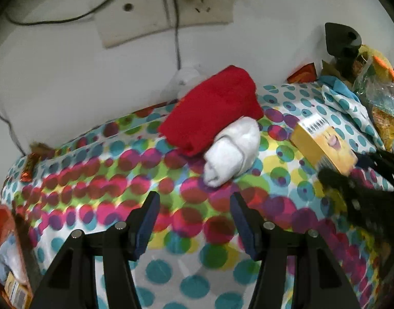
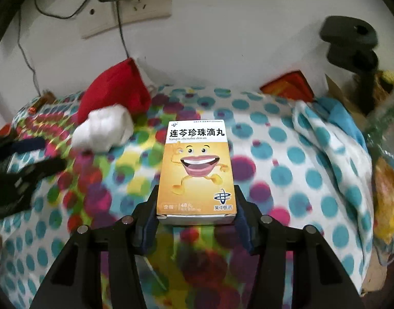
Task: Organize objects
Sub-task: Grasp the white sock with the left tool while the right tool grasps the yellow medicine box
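Observation:
A yellow medicine box (image 2: 197, 170) with a cartoon mouth sits between my right gripper's (image 2: 195, 200) pads, which press on its two sides just above the dotted tablecloth (image 2: 287, 175). In the left wrist view the same box (image 1: 323, 144) shows at the right, with the blurred right gripper (image 1: 351, 170) on it. My left gripper (image 1: 194, 200) is open and holds nothing over the cloth. Ahead of it lie a rolled white sock (image 1: 230, 152) and a folded red cloth (image 1: 212, 108) touching each other. The left gripper (image 2: 40, 154) appears blurred at the left of the right wrist view.
A wall socket (image 1: 204, 2) with plugs and cables is behind the table. A black stand (image 2: 351, 43), snack bags (image 1: 382, 108) and a blue dotted cloth (image 2: 330, 139) crowd the right. An orange basket (image 1: 4, 221) holding small items sits at the lower left. A candy bar (image 1: 29, 167) lies at the left edge.

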A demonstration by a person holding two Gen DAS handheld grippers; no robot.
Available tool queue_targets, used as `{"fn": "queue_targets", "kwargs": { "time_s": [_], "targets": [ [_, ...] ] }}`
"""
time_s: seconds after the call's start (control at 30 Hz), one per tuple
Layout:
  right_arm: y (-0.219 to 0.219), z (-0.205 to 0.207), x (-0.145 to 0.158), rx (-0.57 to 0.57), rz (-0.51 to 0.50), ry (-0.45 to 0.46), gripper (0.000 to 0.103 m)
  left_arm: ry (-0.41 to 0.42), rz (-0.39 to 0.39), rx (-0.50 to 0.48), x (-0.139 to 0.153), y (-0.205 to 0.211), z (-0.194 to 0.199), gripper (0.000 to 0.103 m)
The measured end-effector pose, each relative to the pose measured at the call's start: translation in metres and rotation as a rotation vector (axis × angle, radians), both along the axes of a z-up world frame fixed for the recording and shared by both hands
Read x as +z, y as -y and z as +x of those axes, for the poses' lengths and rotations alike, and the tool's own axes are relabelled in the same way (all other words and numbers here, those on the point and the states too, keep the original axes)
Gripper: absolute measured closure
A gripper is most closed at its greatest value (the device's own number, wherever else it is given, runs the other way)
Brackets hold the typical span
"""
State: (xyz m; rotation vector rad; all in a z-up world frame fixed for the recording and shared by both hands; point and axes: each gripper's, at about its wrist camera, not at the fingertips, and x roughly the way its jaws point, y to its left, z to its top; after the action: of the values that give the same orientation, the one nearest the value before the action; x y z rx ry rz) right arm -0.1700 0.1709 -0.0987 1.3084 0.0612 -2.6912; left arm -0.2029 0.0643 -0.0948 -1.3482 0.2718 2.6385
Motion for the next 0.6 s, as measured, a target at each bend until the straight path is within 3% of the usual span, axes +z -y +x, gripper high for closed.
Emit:
{"fn": "queue_targets", "kwargs": {
  "time_s": [0.3, 0.6],
  "targets": [
    [-0.011, -0.003, -0.004, 0.002, 0.027, 0.0, 0.053, 0.011, 0.082, -0.03, -0.006, -0.022, -0.028, 0.045],
    [-0.015, 0.003, -0.012, 0.002, 0.001, -0.003, 0.053, 0.04, 0.054, -0.035, -0.017, -0.038, -0.056, 0.044]
  ]
}}
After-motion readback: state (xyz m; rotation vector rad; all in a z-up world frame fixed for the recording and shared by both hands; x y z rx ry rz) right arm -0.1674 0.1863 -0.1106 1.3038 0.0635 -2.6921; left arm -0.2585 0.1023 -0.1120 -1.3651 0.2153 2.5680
